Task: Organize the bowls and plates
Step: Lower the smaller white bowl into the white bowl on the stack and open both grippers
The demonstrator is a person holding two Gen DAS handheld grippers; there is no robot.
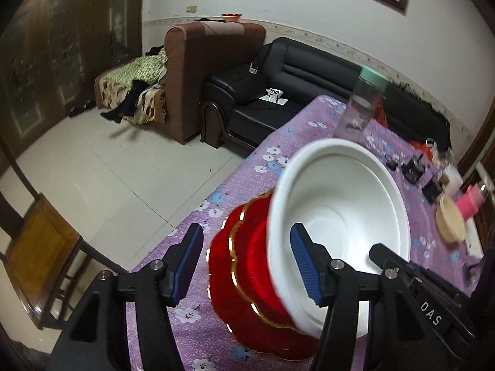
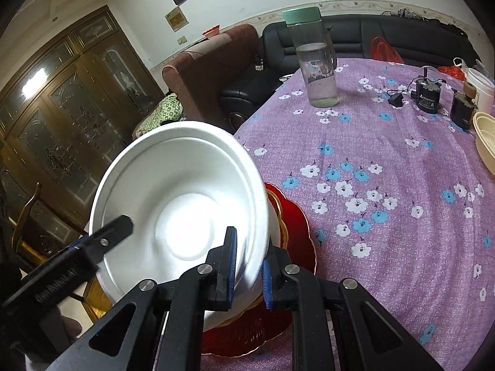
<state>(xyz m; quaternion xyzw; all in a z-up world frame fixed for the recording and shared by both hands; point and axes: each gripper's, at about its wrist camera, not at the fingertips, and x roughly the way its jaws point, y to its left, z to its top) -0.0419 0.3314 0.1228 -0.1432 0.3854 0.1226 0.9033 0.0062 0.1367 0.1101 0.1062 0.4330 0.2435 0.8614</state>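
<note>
Two grippers were at one white bowl (image 2: pixel 182 204): right gripper (image 2: pixel 249 267) pinched its rim between its pads, bowl tilted up to the jaws' left over red plates (image 1: pixel 241 262). Left gripper (image 1: pixel 244 262) was spread wide, one finger inside the bowl, wall between the jaws.

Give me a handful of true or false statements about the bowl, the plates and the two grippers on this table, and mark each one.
1. The right gripper is clamped on the rim of the white bowl. True.
2. The left gripper is shut on a plate. False: its jaws stand wide open, holding nothing.
3. The red plates are gold-rimmed. True.
4. The water bottle has a red cap. False: the cap is mint green.
5. The tablecloth is plain white. False: it is purple with flowers.
</note>
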